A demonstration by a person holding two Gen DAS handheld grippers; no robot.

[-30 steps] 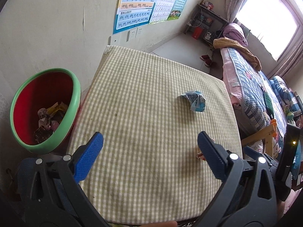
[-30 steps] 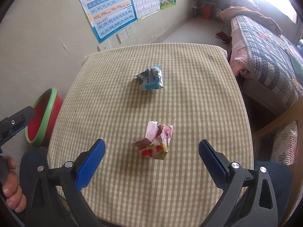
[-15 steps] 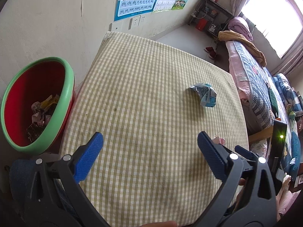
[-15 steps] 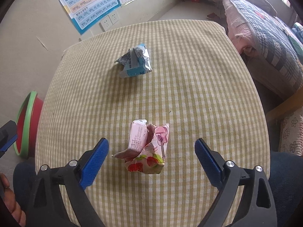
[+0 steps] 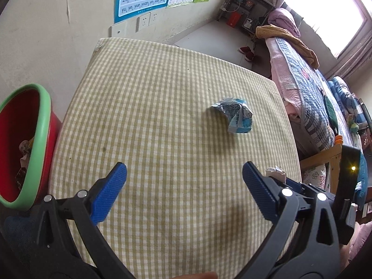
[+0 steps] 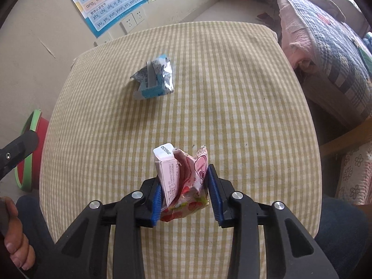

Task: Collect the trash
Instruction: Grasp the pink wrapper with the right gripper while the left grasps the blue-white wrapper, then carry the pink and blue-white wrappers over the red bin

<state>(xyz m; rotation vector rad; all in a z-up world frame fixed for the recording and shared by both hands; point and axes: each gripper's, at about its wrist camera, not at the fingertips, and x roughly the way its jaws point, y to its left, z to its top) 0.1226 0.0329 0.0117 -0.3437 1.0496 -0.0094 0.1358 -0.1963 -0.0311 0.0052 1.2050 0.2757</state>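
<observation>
A: Right gripper [image 6: 183,193] status?
B: Jaws closing, narrow, crushed pink carton [image 6: 182,181] between both pads at the table's [image 6: 232,93] near edge.
A: Left gripper [image 5: 183,186]?
B: Wide apart, holding nothing, over the table. Blue carton [image 5: 236,115] lies mid-table; bin [image 5: 34,144] just beside the table.

The right gripper [image 6: 183,190] points steeply downward, its jaws closing, with both blue pads [image 6: 157,200] pressed against the sides of a crumpled pink carton [image 6: 181,181]. The left gripper [image 5: 183,190] also tilts downward, jaws spread wide with nothing between them. A bare hand [image 6: 14,237] (only fingers visible at the frame's edge) grips the left gripper's handle.
</observation>
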